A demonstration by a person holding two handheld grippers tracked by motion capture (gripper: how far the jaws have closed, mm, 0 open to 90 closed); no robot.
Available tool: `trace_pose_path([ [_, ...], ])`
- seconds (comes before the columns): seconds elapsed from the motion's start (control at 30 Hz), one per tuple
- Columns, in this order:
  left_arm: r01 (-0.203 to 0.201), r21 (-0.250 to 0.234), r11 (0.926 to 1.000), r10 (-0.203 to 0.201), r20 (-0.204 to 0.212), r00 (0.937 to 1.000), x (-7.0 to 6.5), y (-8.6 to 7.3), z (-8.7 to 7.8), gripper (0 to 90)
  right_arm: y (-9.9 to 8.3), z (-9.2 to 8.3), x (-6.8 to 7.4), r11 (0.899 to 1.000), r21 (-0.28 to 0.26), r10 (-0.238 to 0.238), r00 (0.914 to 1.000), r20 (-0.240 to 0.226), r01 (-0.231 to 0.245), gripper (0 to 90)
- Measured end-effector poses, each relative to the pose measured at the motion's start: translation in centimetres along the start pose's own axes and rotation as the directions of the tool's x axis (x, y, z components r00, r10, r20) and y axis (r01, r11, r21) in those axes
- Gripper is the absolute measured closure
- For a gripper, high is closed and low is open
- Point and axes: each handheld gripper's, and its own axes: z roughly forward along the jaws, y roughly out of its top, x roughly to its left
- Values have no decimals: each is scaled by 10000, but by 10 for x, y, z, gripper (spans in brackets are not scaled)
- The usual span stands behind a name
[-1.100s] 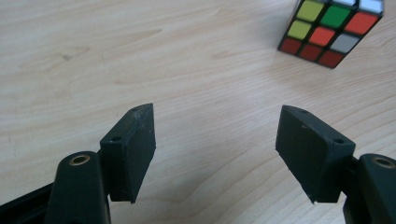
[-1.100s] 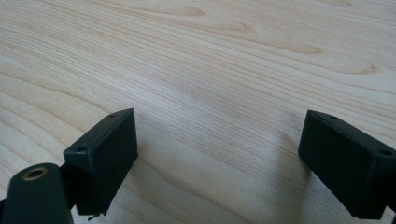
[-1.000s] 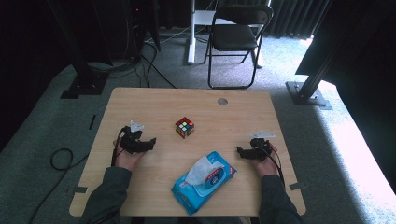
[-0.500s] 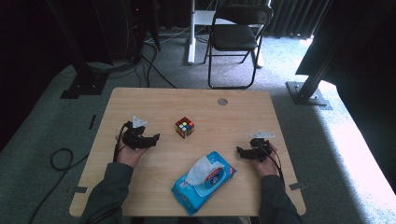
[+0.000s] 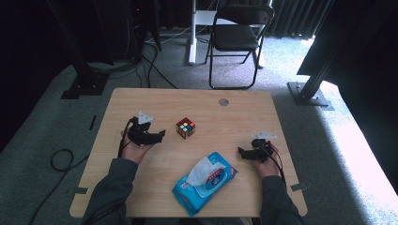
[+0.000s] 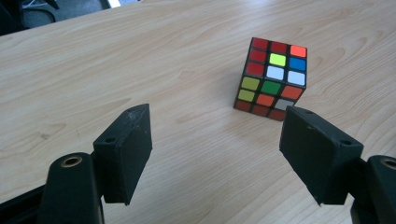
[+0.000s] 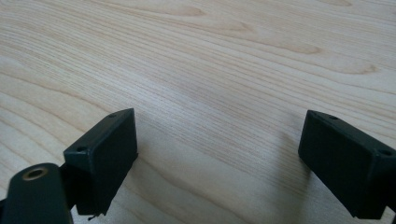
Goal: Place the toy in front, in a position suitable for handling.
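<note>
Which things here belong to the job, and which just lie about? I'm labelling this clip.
In the job:
- puzzle cube, just ahead of the open left hand-held gripper

Lying about:
- wet-wipes pack
- folding chair
- right hand-held gripper, open over bare table

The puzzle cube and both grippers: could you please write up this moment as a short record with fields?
cube: puzzle cube rests on the wooden table, touched by nothing
left gripper: left gripper open, aimed at the cube, short of it, nothing between the jaws
right gripper: right gripper open over bare wood, nothing between the jaws
wipes: blue wipes pack near the table's front edge, one wipe sticking out
background: folding chair beyond the table
</note>
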Motion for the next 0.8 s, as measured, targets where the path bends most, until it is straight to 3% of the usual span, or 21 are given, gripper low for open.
trace_pose_path([
  [0.8, -255, -54, 9997, 256, 261, 9993, -8, 17, 14, 235, 0, 0, 0, 10000, 1, 3, 10000, 0, -3, 114],
])
